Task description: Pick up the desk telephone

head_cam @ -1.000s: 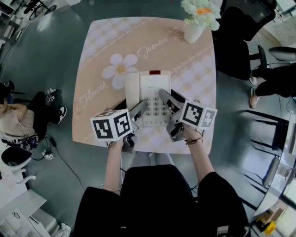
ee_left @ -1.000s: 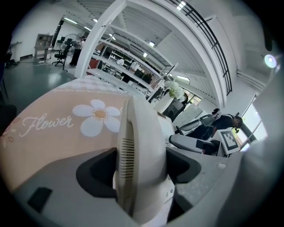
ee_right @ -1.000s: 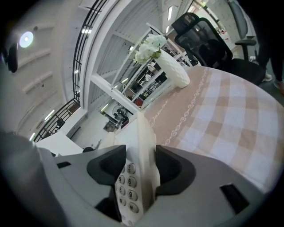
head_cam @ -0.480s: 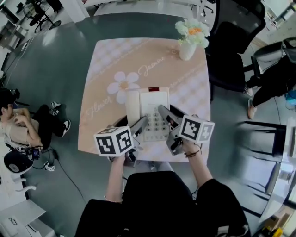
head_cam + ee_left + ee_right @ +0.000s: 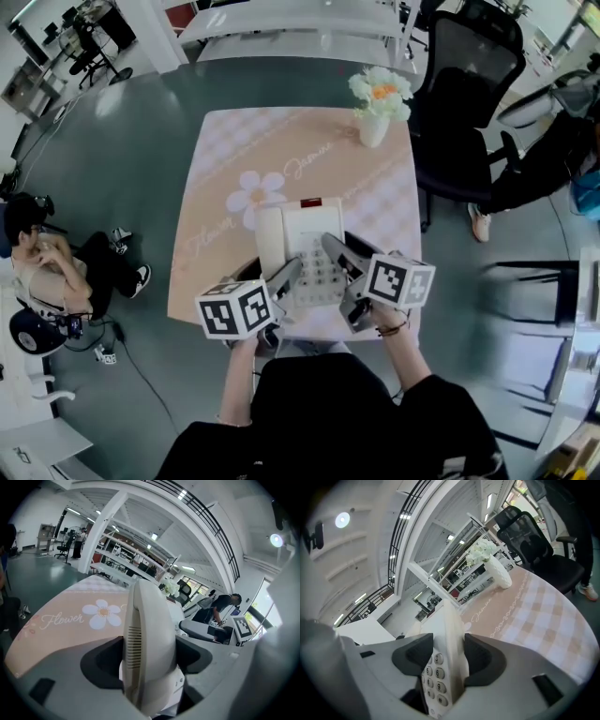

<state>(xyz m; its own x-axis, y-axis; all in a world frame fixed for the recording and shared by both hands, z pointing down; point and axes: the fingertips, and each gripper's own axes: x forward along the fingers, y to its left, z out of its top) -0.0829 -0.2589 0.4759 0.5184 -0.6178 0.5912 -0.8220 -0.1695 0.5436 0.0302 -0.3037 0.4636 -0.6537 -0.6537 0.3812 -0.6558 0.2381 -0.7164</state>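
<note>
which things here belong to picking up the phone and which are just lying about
In the job: white plastic desk telephone, left tongs, right tongs, both clamped on it.
Lying about: white vase of pale flowers, peach flower-print table, black mesh office chair.

We read "Flower" in white script on the peach tablecloth (image 5: 47,637), at the left of the left gripper view, and what looks like "Jasmine" just above the head view's centre. The desk telephone (image 5: 439,679) keypad shows 3, 6, 9, #.

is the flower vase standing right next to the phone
No, in the head view the vase stands at the far right corner of the table, well apart from the desk telephone.
</note>
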